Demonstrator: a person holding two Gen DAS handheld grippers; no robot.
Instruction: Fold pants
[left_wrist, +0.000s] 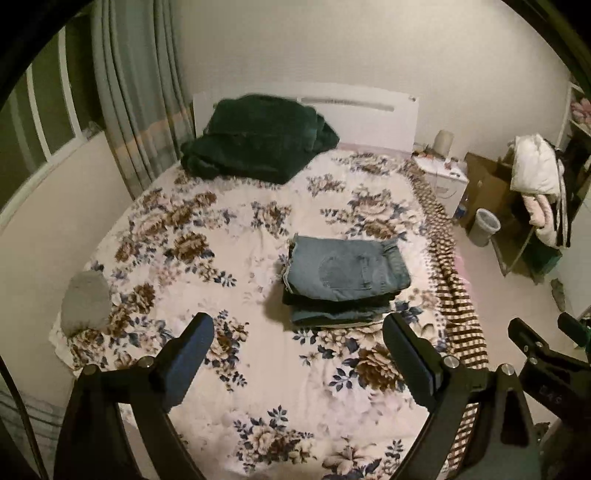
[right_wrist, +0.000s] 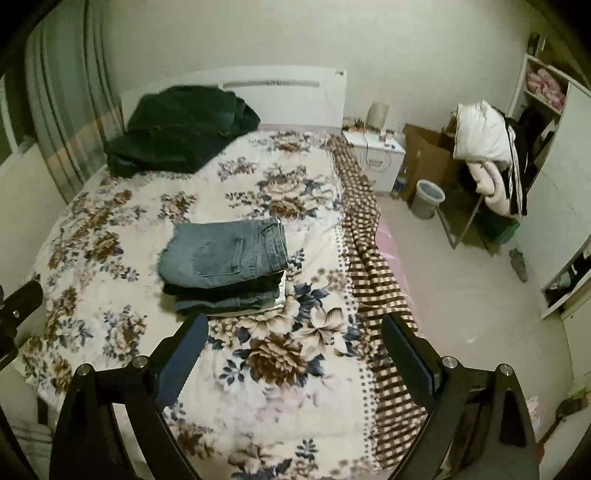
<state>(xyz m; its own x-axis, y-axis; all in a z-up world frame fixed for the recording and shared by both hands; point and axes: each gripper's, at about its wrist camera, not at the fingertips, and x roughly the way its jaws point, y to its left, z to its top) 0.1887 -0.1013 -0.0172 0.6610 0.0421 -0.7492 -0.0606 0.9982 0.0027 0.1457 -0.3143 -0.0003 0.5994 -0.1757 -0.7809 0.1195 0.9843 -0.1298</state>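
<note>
While both the left gripper (left_wrist: 297, 345) and right gripper (right_wrist: 295, 345) hang open and empty, the stack of folded pants (left_wrist: 341, 278) lies near the bed's (left_wrist: 258, 387) right edge, leaving the dark unfolded heap (left_wrist: 258, 138) at the headboard corner.

A home bedroom: floral-quilted bed (left_wrist: 258, 369) with white headboard (left_wrist: 369, 122), grey pleated curtains (left_wrist: 136, 92), white bedside cabinet (right_wrist: 376, 158).

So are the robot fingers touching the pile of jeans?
Apart. In the left wrist view, floral bedspread shows between the open left gripper and the folded jeans stack; the right gripper also holds nothing.
</note>
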